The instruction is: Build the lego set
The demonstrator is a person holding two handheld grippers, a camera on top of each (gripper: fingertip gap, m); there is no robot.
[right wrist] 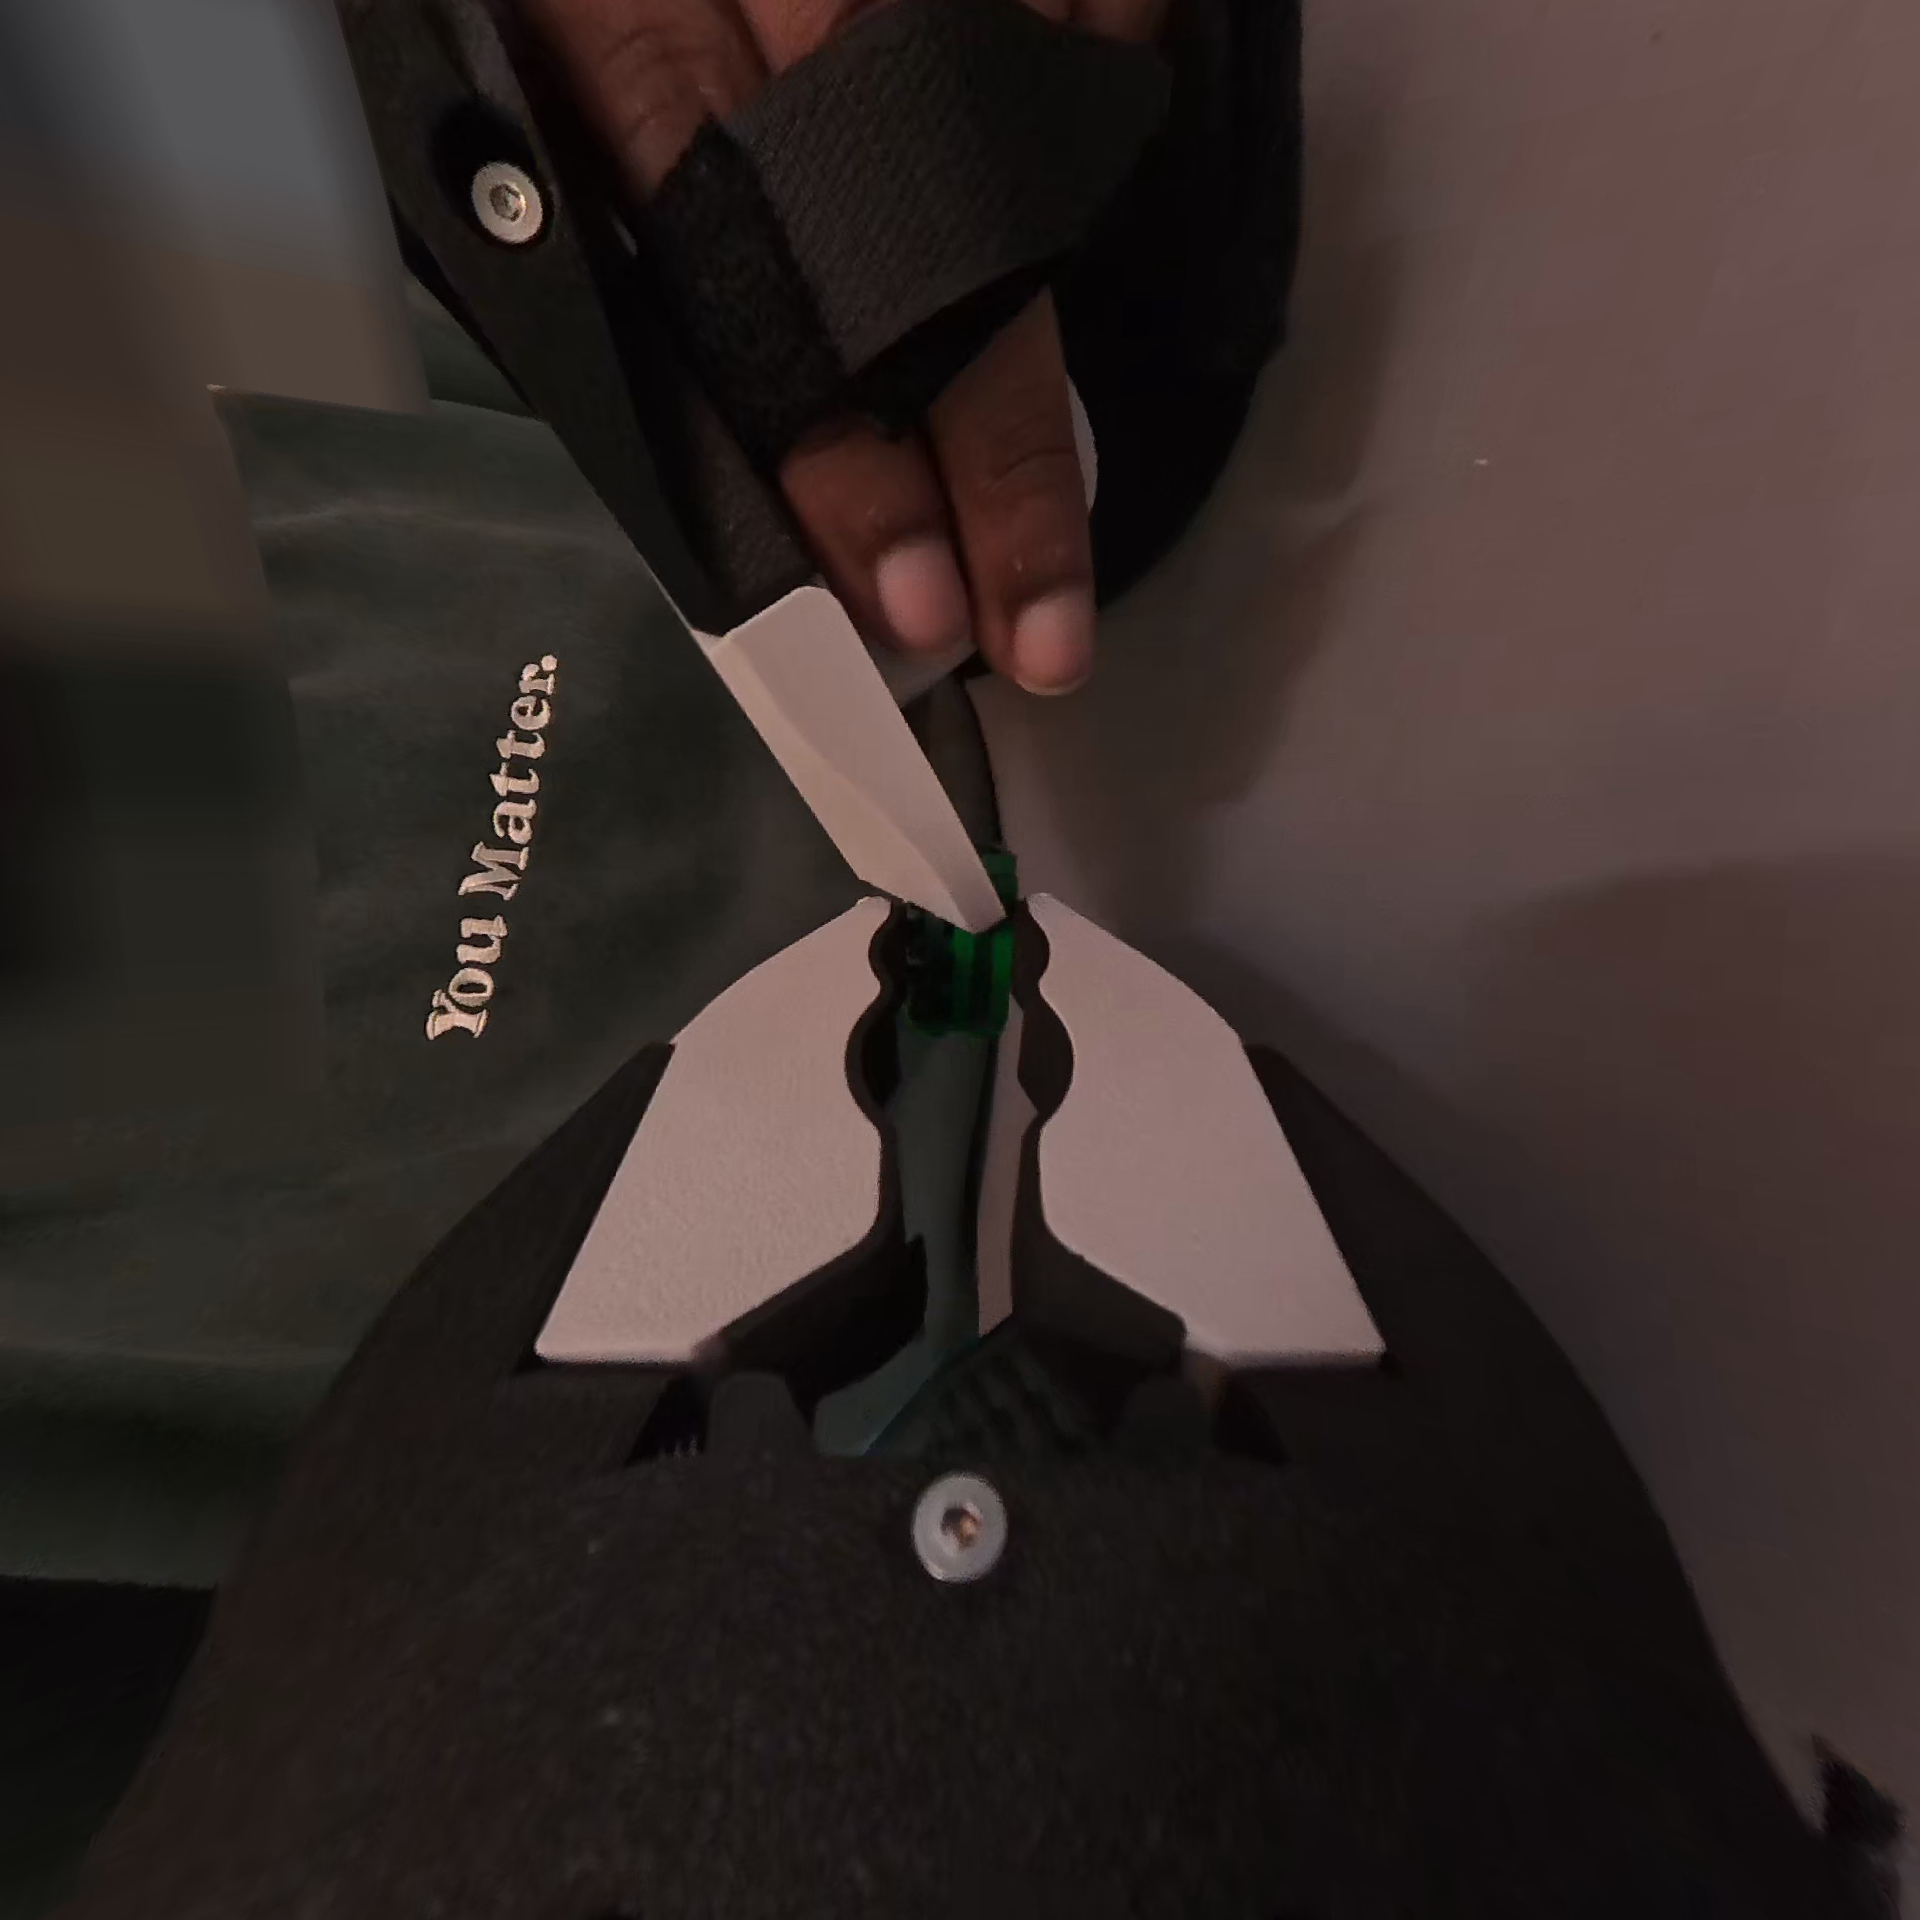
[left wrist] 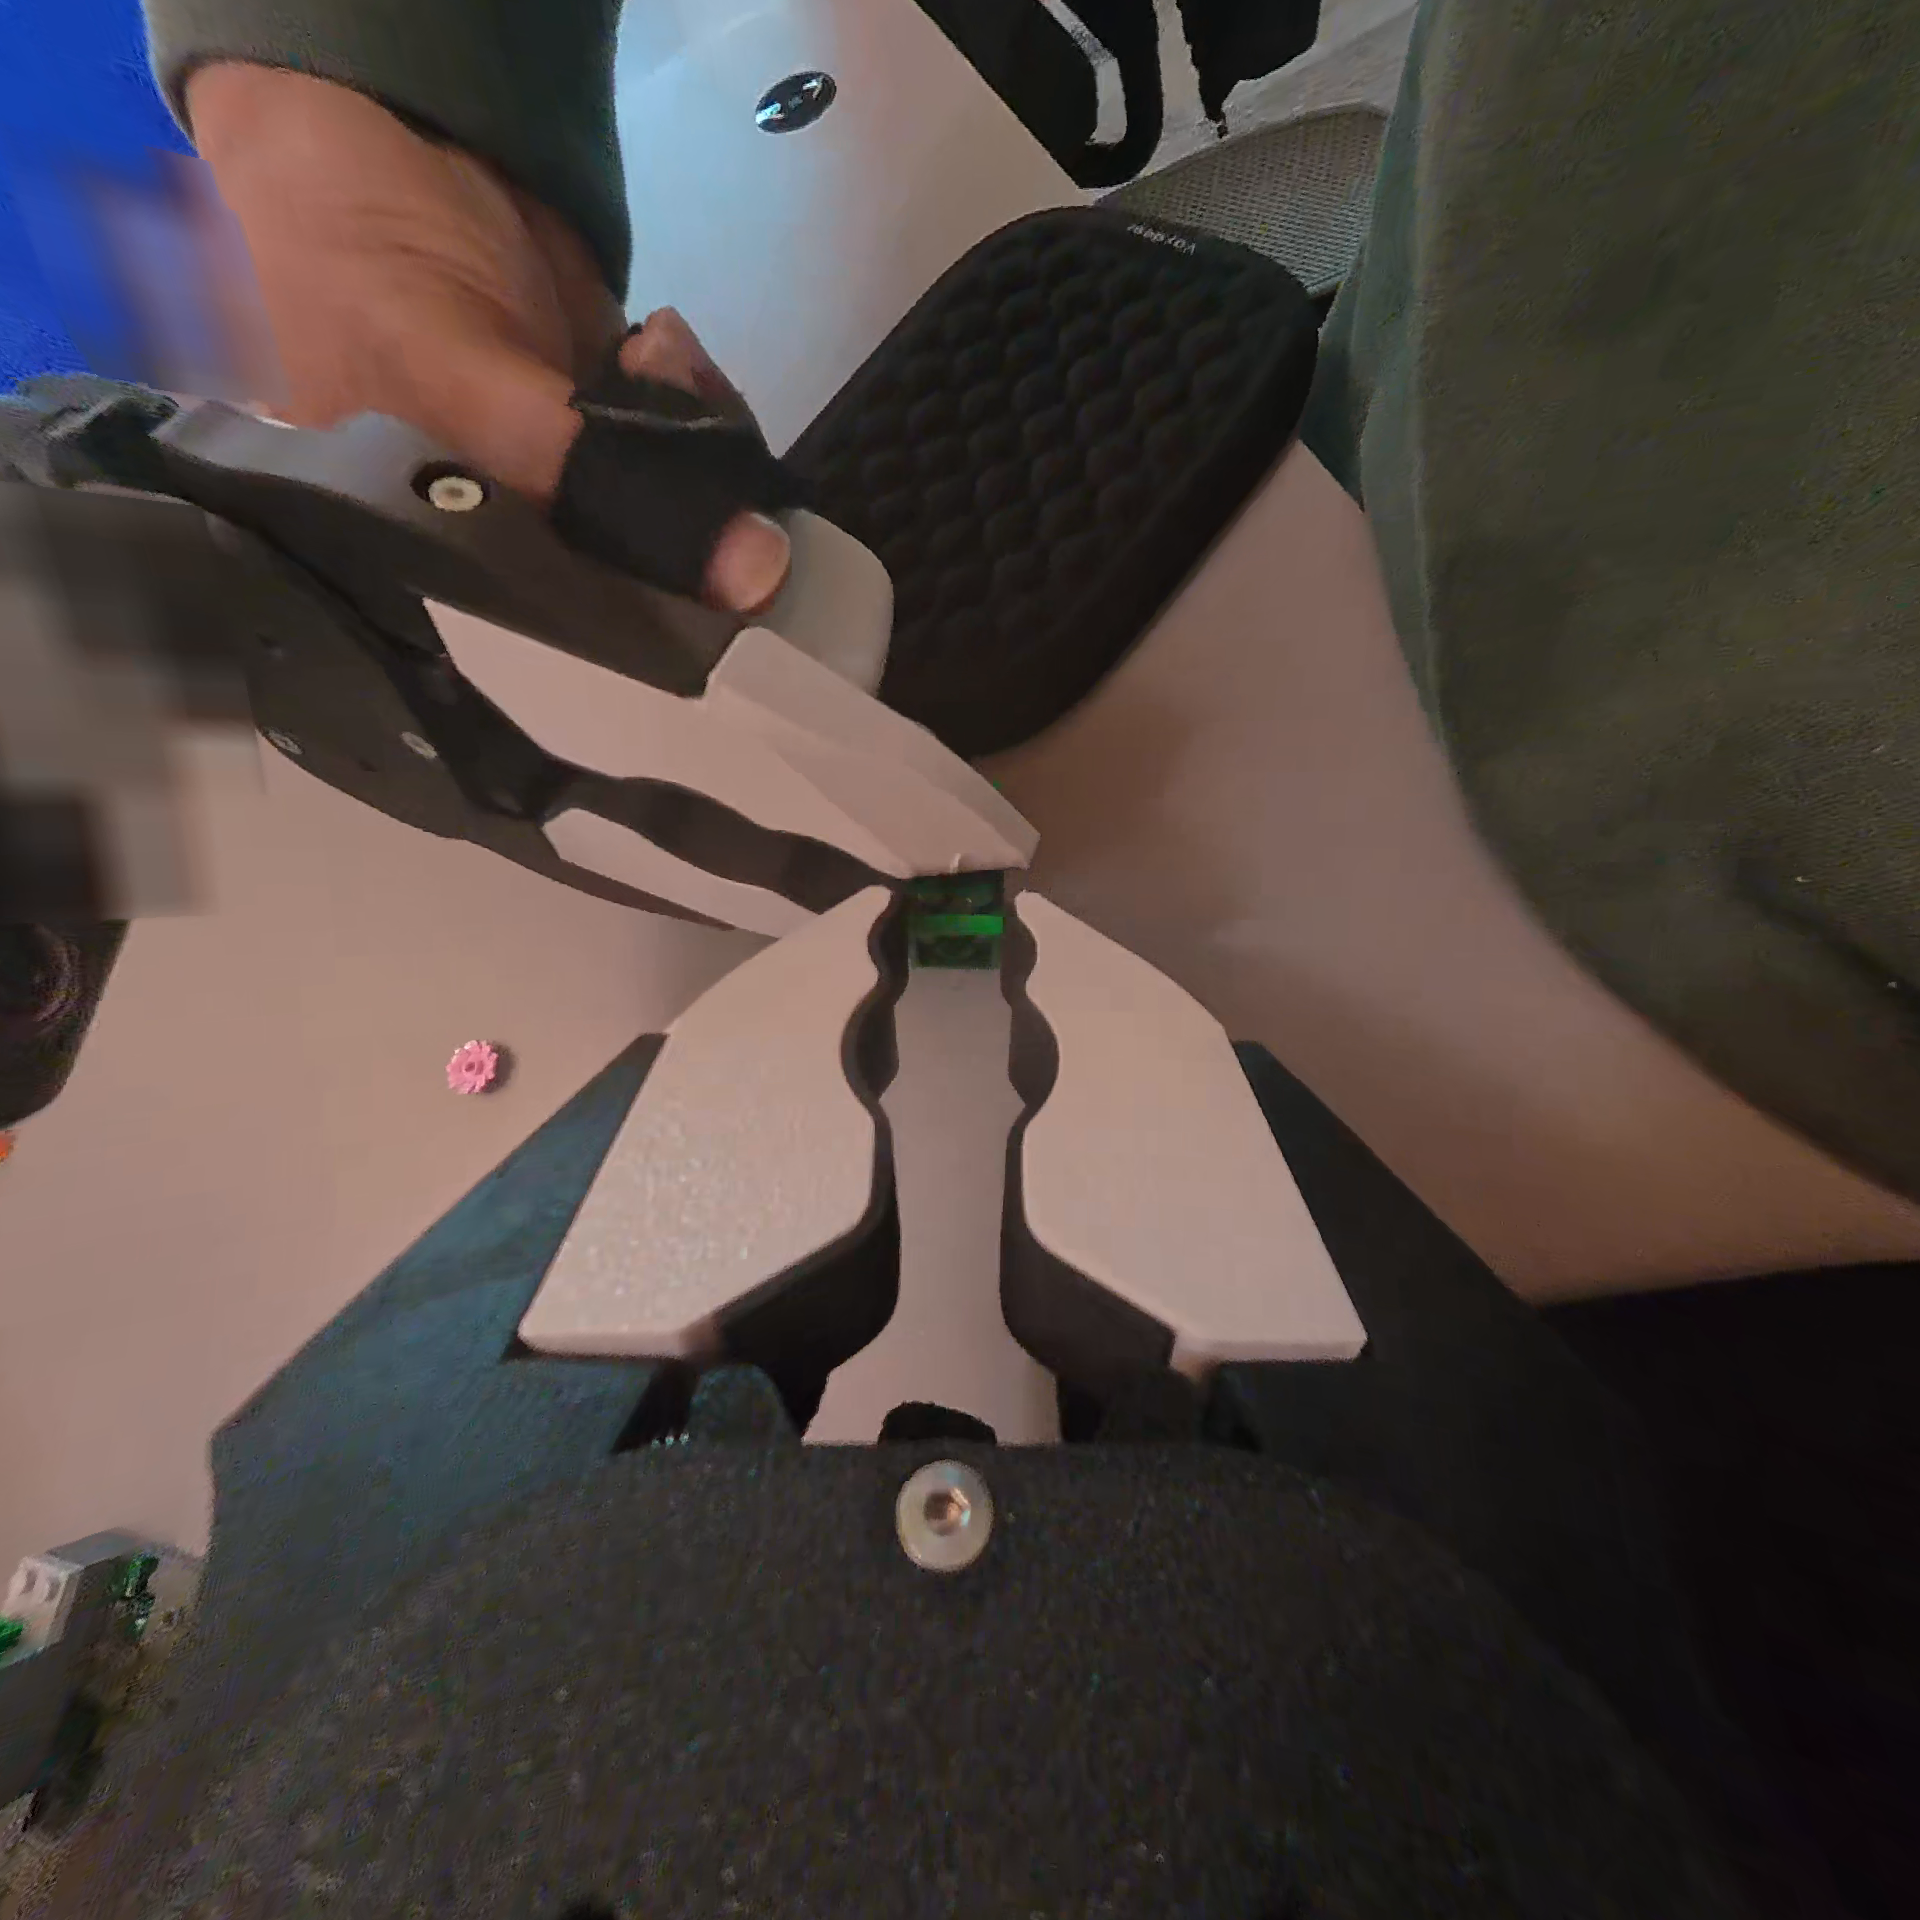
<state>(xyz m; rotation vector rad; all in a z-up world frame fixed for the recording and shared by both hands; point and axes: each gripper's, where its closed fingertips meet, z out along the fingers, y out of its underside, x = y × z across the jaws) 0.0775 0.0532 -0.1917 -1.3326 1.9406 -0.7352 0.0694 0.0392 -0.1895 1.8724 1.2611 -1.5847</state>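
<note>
A small green lego piece (left wrist: 956, 935) sits between the white fingertips of my left gripper (left wrist: 954, 909), which is shut on it above the pale table. My right gripper (left wrist: 977, 857) comes in from the upper left, held by a hand, and its closed tips meet the top of the same green piece. In the right wrist view my right gripper (right wrist: 956, 920) is shut on the green piece (right wrist: 971, 977). My left gripper (right wrist: 982, 902) comes down from above, and its tips overlap that piece. I cannot tell whether it is one piece or two joined.
A pink gear-shaped lego piece (left wrist: 474, 1067) lies on the table (left wrist: 312, 1195) to the left. A grey and green lego assembly (left wrist: 73, 1590) stands at the lower left edge. A black textured pad (left wrist: 1049, 468) lies behind the grippers. The person's green sweatshirt (left wrist: 1662, 520) fills the right side. Left and right tips are no more than a few centimetres apart.
</note>
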